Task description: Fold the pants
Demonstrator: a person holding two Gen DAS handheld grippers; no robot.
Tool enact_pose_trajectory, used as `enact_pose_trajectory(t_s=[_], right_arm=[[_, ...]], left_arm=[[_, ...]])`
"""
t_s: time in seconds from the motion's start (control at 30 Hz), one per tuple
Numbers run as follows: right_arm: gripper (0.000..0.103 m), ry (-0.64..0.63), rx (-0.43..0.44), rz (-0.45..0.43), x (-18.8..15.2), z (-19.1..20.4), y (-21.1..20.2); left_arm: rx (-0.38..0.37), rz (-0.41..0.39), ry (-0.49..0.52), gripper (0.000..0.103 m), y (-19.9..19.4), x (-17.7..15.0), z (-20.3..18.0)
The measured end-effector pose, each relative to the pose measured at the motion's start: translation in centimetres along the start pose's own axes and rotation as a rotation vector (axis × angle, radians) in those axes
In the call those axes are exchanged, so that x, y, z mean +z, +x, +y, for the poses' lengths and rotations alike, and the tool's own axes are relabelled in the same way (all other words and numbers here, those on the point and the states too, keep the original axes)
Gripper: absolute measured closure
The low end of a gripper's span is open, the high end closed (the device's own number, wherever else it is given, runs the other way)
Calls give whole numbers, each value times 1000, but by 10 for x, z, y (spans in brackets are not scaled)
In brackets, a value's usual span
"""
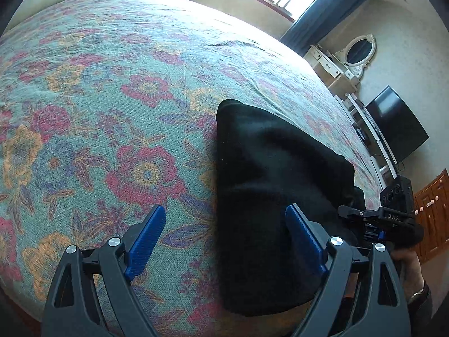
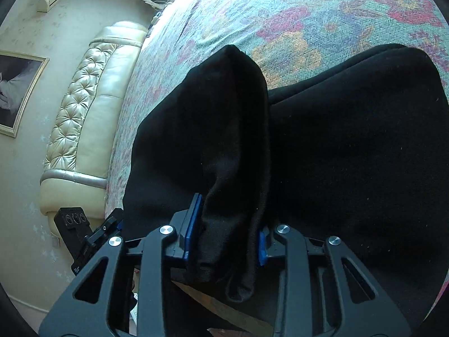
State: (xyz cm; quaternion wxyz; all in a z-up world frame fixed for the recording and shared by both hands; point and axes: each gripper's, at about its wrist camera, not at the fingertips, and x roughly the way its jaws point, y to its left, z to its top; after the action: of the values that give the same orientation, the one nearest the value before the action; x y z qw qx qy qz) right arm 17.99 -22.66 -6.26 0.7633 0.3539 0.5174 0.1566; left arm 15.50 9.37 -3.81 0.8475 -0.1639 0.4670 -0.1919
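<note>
1. Floral bed [image 1: 112, 84] carried the black pants [image 1: 280, 174], near its edge.
2. Right gripper [image 2: 227, 238] clenched a bunched fold; left gripper [image 1: 224, 238] gaped, released, beside the pants.
3. Pants looked soft, light and floppy; best taken at edges.

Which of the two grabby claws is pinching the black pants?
The right gripper: its blue pads are clamped on a bunched fold of the black pants. The left gripper hangs wide open, holding nothing.

The right gripper [image 2: 228, 241] clamps a raised fold of black pants [image 2: 350, 154] above a floral bed [image 2: 280, 8].
</note>
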Motion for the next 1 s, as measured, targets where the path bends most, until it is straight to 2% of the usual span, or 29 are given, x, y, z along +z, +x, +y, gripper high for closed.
enact_pose_trajectory(t_s=[0.03, 0.1, 0.27, 0.47, 0.8, 1.0], right_arm=[[86, -2, 14, -5, 0, 2, -2], [89, -25, 33, -23, -2, 7, -9], [90, -85, 73, -68, -6, 21, -40], [91, -105, 44, -110, -7, 19, -76], [91, -6, 5, -125, -11, -37, -79], [90, 43, 75, -134, -17, -64, -69]], left_arm=[[-3, 2, 3, 17, 0, 0, 0], [-7, 3, -3, 17, 0, -1, -1], [-25, 20, -20, 17, 3, -2, -2], [-41, 30, 29, 17, 5, -4, -21], [-69, 49, 82, 17, 19, -6, -52], [-45, 90, 92, 17, 36, -14, -53]])
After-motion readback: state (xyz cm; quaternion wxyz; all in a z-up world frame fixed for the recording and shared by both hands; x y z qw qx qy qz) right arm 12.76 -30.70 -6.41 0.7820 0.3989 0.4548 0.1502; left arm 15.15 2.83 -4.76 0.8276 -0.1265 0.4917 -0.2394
